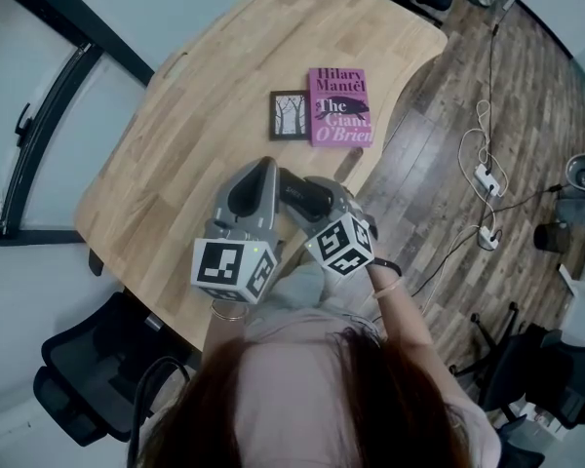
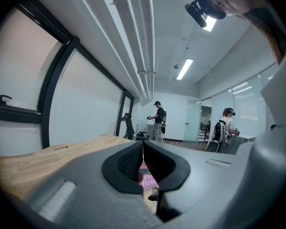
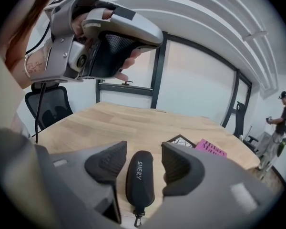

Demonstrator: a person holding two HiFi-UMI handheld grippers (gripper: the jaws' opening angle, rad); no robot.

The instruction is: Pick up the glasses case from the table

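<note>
The black glasses case (image 3: 139, 182) lies flat on the wooden table (image 3: 133, 123), lengthwise between the spread jaws of the right gripper (image 3: 144, 152). Neither pad touches it, so nothing is grasped. White lettering on the case reads "SHERY". Beyond it lies a pink book (image 1: 340, 106) titled "The Giant, O'Brien" by Hilary Mantel, just beside a small framed tree print (image 1: 290, 115). The left gripper (image 2: 143, 149) hovers clenched and empty.

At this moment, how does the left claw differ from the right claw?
The left claw has its jaws together with nothing between them; the right claw has its jaws apart. The right claw is low over the table, with the black glasses case lying between its jaws, not pressed; the left claw is held up above the table. Both are grey.
</note>
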